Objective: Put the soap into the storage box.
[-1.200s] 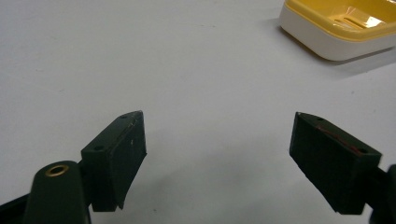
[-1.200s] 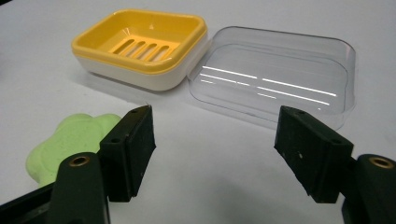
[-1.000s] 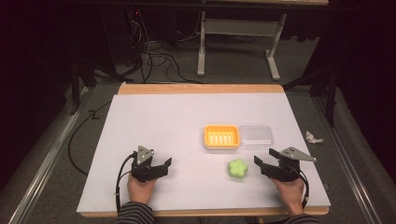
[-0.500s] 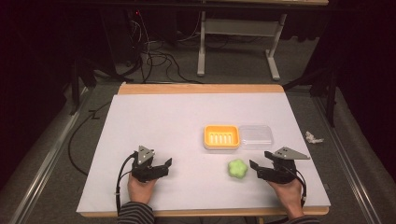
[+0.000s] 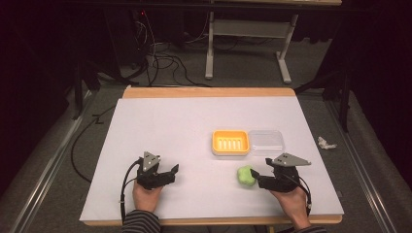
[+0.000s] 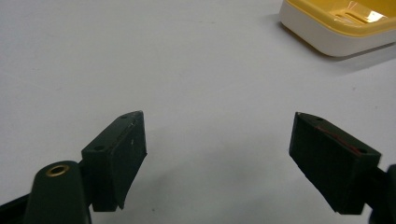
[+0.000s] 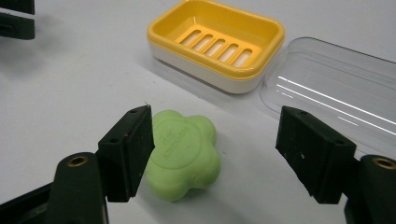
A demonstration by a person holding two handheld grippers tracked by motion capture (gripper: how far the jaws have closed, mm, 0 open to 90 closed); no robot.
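Note:
A green flower-shaped soap (image 5: 246, 176) (image 7: 184, 151) lies on the white table (image 5: 170, 126), in front of a yellow slotted soap dish (image 5: 231, 142) (image 7: 217, 42) (image 6: 336, 23). Beside the dish lies its clear lid (image 5: 266, 141) (image 7: 327, 84). My right gripper (image 5: 256, 178) (image 7: 217, 135) is open around the soap and its jaws have just been closing. One jaw is at the soap's edge and the other stands well apart from it. My left gripper (image 5: 170, 172) (image 6: 217, 140) rests low at the front left, open, with bare table between its jaws.
The left gripper's jaws (image 7: 16, 18) show far off in the right gripper view. A crumpled white scrap (image 5: 325, 142) lies on the floor right of the table. Cables (image 5: 160, 58) and a metal stand (image 5: 243, 34) are beyond the far edge.
My right gripper has moved left towards the soap, which now sits between its jaws, and the jaws have narrowed a little. The left gripper, soap, dish and lid have kept still.

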